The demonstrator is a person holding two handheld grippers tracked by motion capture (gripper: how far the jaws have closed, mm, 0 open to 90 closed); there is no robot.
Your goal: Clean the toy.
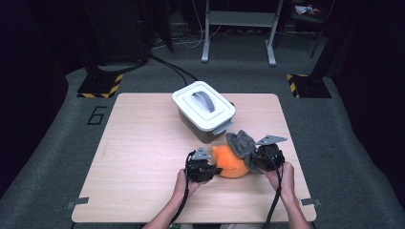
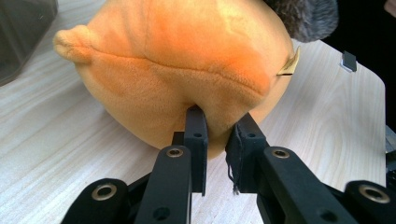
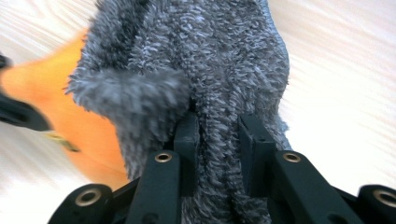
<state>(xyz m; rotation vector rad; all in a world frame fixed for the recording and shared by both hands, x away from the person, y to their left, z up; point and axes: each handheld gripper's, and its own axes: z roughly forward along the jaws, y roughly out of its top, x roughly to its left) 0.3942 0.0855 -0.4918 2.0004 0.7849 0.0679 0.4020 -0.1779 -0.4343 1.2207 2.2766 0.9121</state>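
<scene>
Resting on the counter (image 1: 143,157) just at five o'clock of the lidded box (image 1: 204,110), the orange plush toy (image 1: 230,162) is being pinched by the left gripper (image 2: 219,133). The right gripper (image 3: 219,135) is clamping the grey fuzzy cloth (image 1: 241,143), which is draping the toy's three o'clock side.

High view looks forward and down over the whole table (image 1: 143,157); both gripper views sit close along their jaws, sharing the orange plush (image 2: 187,70) and table.

Looking like a lab/test bay w/ a staged rig: lone wood table (image 1: 143,157) sitting on grey carpet (image 1: 363,157), hazard-striped stand bases (image 1: 101,86) flanking it, cables (image 1: 176,71) trailing, metal frame legs (image 1: 239,28) standing behind.
</scene>
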